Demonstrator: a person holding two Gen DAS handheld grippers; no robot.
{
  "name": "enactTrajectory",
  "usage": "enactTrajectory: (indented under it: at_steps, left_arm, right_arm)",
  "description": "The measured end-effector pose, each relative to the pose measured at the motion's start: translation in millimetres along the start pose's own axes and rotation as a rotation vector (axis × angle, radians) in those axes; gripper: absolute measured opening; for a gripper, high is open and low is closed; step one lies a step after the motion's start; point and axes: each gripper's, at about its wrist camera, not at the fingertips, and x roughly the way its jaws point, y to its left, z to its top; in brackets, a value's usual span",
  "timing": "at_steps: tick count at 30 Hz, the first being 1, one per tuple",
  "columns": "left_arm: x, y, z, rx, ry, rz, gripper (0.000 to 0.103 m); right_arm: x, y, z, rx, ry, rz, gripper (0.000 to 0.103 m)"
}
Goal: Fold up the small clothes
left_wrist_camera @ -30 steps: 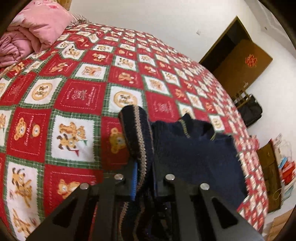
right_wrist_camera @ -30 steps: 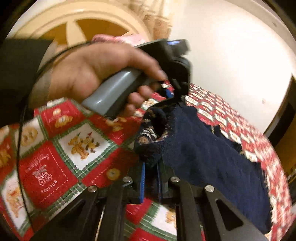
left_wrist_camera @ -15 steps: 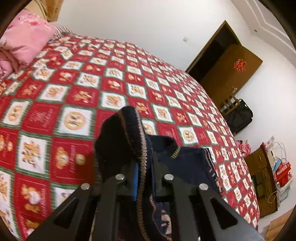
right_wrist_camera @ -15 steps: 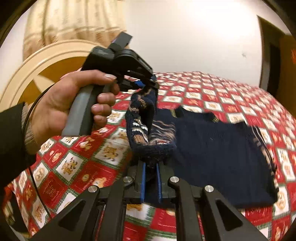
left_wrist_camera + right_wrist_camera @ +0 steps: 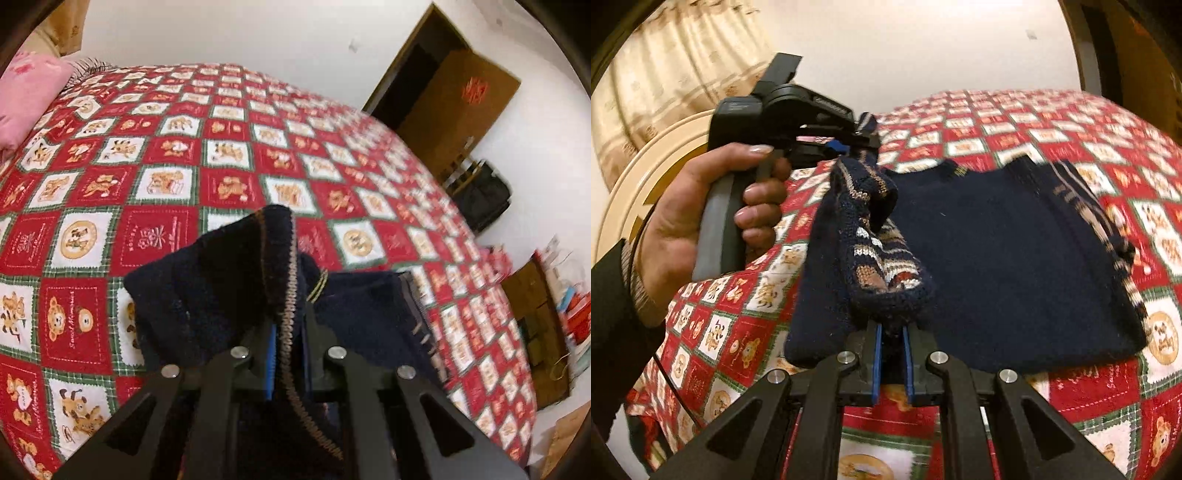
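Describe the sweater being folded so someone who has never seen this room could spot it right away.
Find the bed with the red, white and green teddy-bear quilt. On it lies a small navy knit sweater, one edge lifted by the left tongs and right tongs. It is the only dark, plain piece on the quilt, with tan striped trim and a patterned knit inside; the pink bedding sits far off.

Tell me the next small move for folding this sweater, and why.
Probably carry both tools across and lay the lifted edge over the flat body. The left tool and right tool each pinch one side of the navy knitted sweater, raised off the red teddy-bear quilt.
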Motion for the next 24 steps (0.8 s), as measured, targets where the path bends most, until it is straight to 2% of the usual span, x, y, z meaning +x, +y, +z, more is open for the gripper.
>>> enactTrajectory:
  at_steps: [2, 4, 6, 8, 9, 12, 14, 15, 16, 17, 18, 19, 20, 21, 24]
  left_arm:
    - [7.6, 4.6, -2.1, -0.009, 0.02, 0.012, 0.011]
    - [12.1, 7.5, -3.6, -0.029, 0.028, 0.012, 0.011]
    - [11.8, 3.0, -3.0, -0.03, 0.014, -0.003, 0.011]
    - [12.2, -9.2, -2.2, -0.005, 0.0, -0.001, 0.012]
    - [15.1, -16.9, -1.8, 0.014, 0.007, 0.006, 0.012]
    - [26.5, -36.2, -0.6, 0.05, 0.052, 0.021, 0.021]
    - [21.4, -46.4, -1.4, 0.089, 0.028, 0.026, 0.021]
    - [10.9, -54.8, -3.8, 0.128, -0.009, 0.02, 0.028]
    - [2.6, -57.4, -6.2, 0.144, -0.029, 0.01, 0.043]
    - [-7.2, -58.4, -9.6, 0.152, -0.053, -0.001, 0.064]
    - [-24.5, -55.7, -18.1, 0.164, -0.101, -0.018, 0.073]
    - [-34.4, -51.9, -24.0, 0.174, -0.13, -0.011, 0.085]
    - [-45.7, -44.3, -34.0, 0.181, -0.153, 0.018, 0.089]
    - [-51.3, -38.4, -39.6, 0.178, -0.158, 0.026, 0.089]
    - [-67.4, -4.2, -69.4, 0.142, -0.167, 0.045, 0.089]
  right_arm:
    - [6.1, -5.5, -3.9, 0.001, 0.043, 0.008, 0.009]
    - [5.2, -12.6, -11.1, 0.006, 0.036, -0.015, 0.009]
    - [-2.3, -22.4, -12.9, 0.042, 0.024, 0.007, 0.007]
    - [-6.1, -34.5, -11.7, 0.062, 0.03, -0.002, 0.0]
    - [-7.7, -42.8, -11.1, 0.075, 0.026, -0.037, 0.0]
    - [-7.2, -75.0, -13.8, 0.152, 0.06, -0.05, 0.0]
    - [-18.9, -79.0, -14.7, 0.137, 0.019, -0.039, 0.0]
    - [-26.4, -78.8, -14.0, 0.129, -0.013, -0.018, 0.001]
    - [-31.0, -77.3, -12.8, 0.125, -0.028, 0.002, 0.002]
    - [-35.4, -75.7, -8.9, 0.12, -0.04, 0.025, 0.005]
    - [-36.9, -74.9, -4.5, 0.115, -0.04, 0.04, 0.029]
    - [-36.2, -73.7, -0.4, 0.116, -0.034, 0.058, 0.068]
    - [-35.5, -75.7, 7.3, 0.14, -0.033, 0.1, 0.081]
    - [-34.2, -75.8, 13.0, 0.161, -0.043, 0.139, 0.084]
    - [-13.9, -73.4, 42.6, 0.196, 0.005, 0.267, 0.084]
